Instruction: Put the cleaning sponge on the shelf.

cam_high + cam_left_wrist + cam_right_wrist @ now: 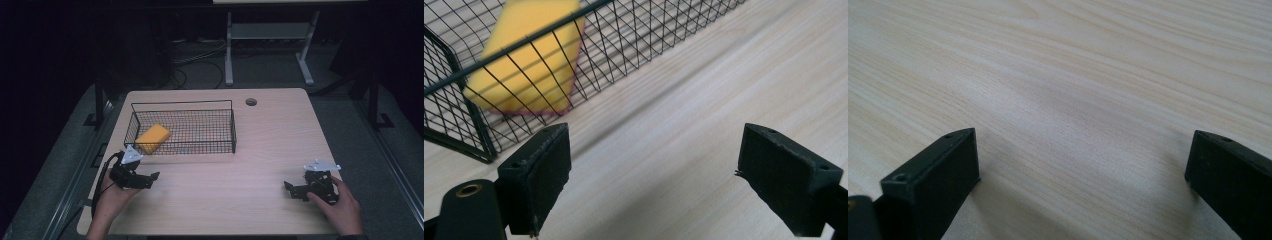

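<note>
A yellow sponge (153, 138) lies in the left part of a black wire basket (200, 104) on the wooden table (270, 145). My left gripper (150, 179) rests low at the table's front left, just in front of the basket's left end, open and empty. Its own view shows the sponge (531, 55) behind the basket's mesh (634, 45), with my left gripper (654, 175) over bare wood. My right gripper (290, 190) sits at the front right, held by a hand, open with nothing between its jaws. In its view the right gripper (1083, 185) faces plain tabletop.
A round cable hole (251, 102) sits in the table's far edge, right of the basket. Beyond the table stand the white legs of another desk (229, 60) and cables on the dark floor. Bare wood stretches between the two grippers.
</note>
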Available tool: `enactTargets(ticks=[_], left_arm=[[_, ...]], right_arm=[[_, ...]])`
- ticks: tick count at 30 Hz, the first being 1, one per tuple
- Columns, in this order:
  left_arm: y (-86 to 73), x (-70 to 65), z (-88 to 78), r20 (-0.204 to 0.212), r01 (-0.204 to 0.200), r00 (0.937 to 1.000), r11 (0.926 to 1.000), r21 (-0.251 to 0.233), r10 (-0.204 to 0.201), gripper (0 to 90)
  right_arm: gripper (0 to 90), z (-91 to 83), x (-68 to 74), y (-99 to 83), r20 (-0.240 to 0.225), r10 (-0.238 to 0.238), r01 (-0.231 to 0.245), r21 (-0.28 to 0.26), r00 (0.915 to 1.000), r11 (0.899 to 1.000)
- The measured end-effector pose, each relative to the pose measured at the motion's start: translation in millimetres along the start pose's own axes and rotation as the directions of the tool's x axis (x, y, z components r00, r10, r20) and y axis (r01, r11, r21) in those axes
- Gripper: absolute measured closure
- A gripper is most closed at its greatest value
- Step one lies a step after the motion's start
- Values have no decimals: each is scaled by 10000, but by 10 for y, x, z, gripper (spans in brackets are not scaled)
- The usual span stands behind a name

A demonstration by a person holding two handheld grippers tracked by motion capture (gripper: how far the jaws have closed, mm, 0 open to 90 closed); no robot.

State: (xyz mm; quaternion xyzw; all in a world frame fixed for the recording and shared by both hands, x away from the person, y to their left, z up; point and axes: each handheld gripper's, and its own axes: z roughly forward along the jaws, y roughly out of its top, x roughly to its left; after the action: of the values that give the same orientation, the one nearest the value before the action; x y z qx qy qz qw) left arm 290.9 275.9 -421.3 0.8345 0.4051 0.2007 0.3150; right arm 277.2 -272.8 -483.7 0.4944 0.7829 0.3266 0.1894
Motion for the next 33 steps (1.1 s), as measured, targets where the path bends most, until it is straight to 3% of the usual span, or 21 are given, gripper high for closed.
enactTargets(ticks=[9,19,23,30,33], left_arm=[[-235,-56,76,-15,-116,9999,9997,203,117,132],[-447,-86,163,206,143,9997,9984,541,-154,131],[-509,-73,158,446,486,9978,9985,269,-498,129],[-614,-52,145,663,381,9972,9981,-475,-349,129],[-623,-48,140,694,361,9971,9981,-495,-326,129]], right_arm=[[1,0,0,0,1,0,0,0,10000,10000],[1,0,0,0,1,1,-1,0,10000,10000],[1,0,0,0,3,2,-2,0,10000,10000],[1,0,0,0,3,4,-4,-3,10000,10000],[1,0,0,0,0,7,-7,-3,10000,10000]])
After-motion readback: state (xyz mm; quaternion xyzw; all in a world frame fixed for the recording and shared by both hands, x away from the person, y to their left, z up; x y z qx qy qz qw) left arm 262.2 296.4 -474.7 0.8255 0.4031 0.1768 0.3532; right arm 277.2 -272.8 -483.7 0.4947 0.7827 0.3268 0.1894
